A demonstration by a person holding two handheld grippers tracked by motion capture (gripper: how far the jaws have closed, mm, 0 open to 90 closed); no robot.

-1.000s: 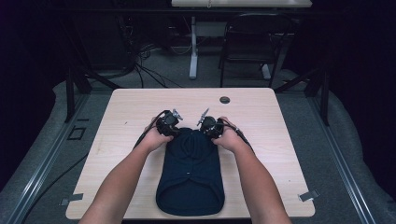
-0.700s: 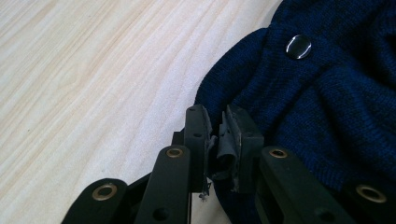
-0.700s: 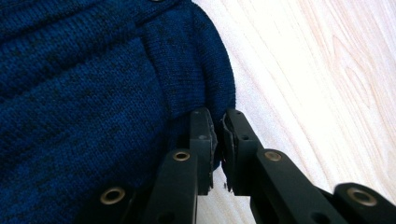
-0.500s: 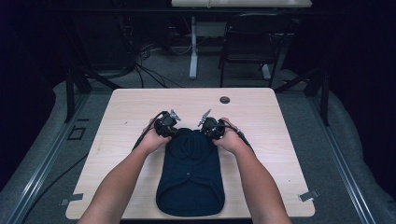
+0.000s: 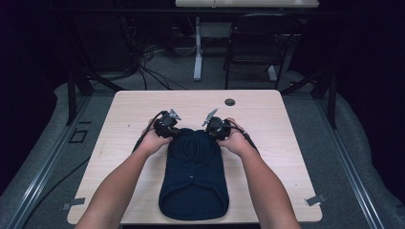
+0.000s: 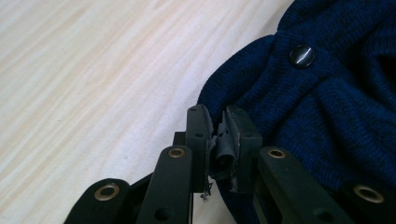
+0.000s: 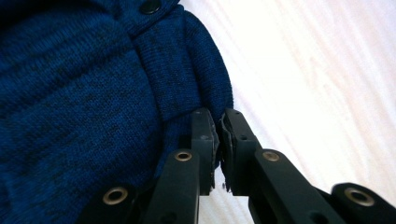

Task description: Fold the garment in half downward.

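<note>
Navy knit on my pale wood table

My dark blue knitted garment (image 5: 193,176) carries a glossy black button (image 6: 301,56); the table (image 5: 267,109) is light wood grain, my gripper jaws black with brass rivets.

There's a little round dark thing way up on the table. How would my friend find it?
Start at the light wooden table and look at its far edge, the side away from the person. A bit right of the middle there sits a small dark round disc, set in the wood beyond both tools. It is apart from the big navy knitted garment.
</note>
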